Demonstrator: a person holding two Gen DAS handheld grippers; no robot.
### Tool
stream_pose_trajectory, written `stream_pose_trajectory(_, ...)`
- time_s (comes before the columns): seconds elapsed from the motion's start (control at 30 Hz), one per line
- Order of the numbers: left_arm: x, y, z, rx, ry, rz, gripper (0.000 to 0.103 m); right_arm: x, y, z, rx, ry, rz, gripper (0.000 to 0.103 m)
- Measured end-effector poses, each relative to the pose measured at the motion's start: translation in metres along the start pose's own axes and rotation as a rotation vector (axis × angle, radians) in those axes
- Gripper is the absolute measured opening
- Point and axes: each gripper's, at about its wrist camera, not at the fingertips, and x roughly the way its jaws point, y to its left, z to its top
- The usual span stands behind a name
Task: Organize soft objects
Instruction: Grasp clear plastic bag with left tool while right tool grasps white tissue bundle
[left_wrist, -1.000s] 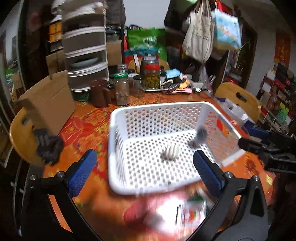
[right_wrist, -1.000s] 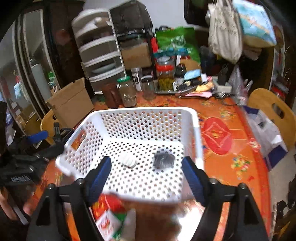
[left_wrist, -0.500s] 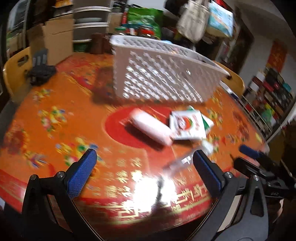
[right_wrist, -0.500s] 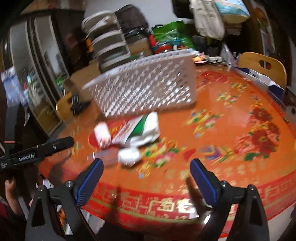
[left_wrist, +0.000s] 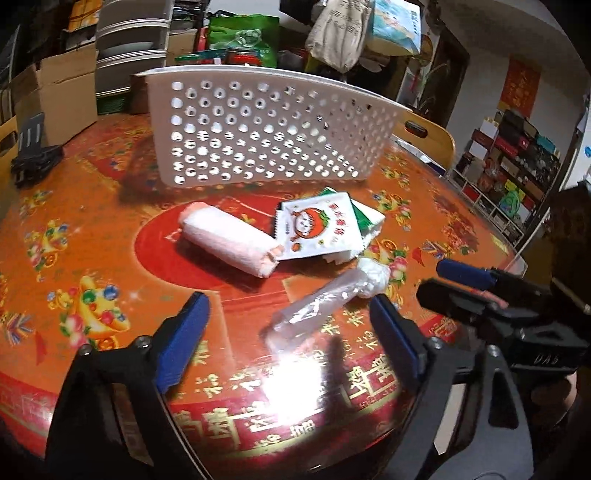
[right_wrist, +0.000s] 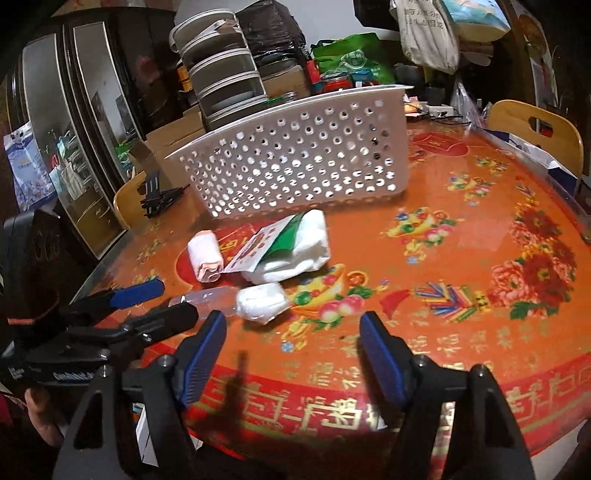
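Note:
A white perforated basket (left_wrist: 258, 129) (right_wrist: 295, 162) stands at the middle of the red table. In front of it lie a rolled white-pink towel (left_wrist: 229, 240) (right_wrist: 205, 254), a white snack packet with a tomato face (left_wrist: 317, 225) on a green-white soft pack (right_wrist: 295, 247), and a clear plastic bag with a white wad (left_wrist: 332, 299) (right_wrist: 258, 299). My left gripper (left_wrist: 291, 332) is open and empty, low over the table just before the plastic bag. My right gripper (right_wrist: 293, 350) is open and empty, near the front edge, right of the wad.
The table (right_wrist: 461, 258) has a red flowered cloth. A black folded stand (left_wrist: 33, 162) lies at the left. Cardboard boxes (left_wrist: 55, 96), stacked drawers (right_wrist: 225, 85), jars and bags crowd the far side. Wooden chairs (right_wrist: 532, 129) stand around.
Both grippers have dropped from above the basket to low in front of it, then moved closer to the soft items on the table. Both stay open.

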Motion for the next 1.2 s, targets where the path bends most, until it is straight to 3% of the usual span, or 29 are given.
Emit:
stream_pose_trajectory(0.33, 0.009, -0.01, -0.001, 0.035, -0.024, 0.006, 0.063, -0.004, -0.002, 0.001, 0.002, -0.004, -0.011, 0.074)
stream_pose_trajectory(0.53, 0.014, -0.008, -0.003, 0.037, -0.029, 0.006, 0.038, -0.002, 0.0, 0.0, -0.001, 0.004, -0.012, 0.074)
stream_pose_trajectory(0.97, -0.003, 0.009, -0.009, 0.018, -0.068, 0.053, 0.031, 0.027, 0.027, 0.0, -0.067, 0.043, -0.017, 0.072)
stream_pose_trajectory(1.07, -0.002, 0.015, -0.01, 0.003, -0.061, 0.059, 0.031, 0.034, 0.033, 0.002, -0.089, 0.039, -0.021, 0.066)
stream_pose_trajectory(1.2, -0.002, 0.019, -0.01, -0.008, -0.062, 0.057, 0.03, 0.043, 0.039, 0.005, -0.113, 0.035, -0.035, 0.049)
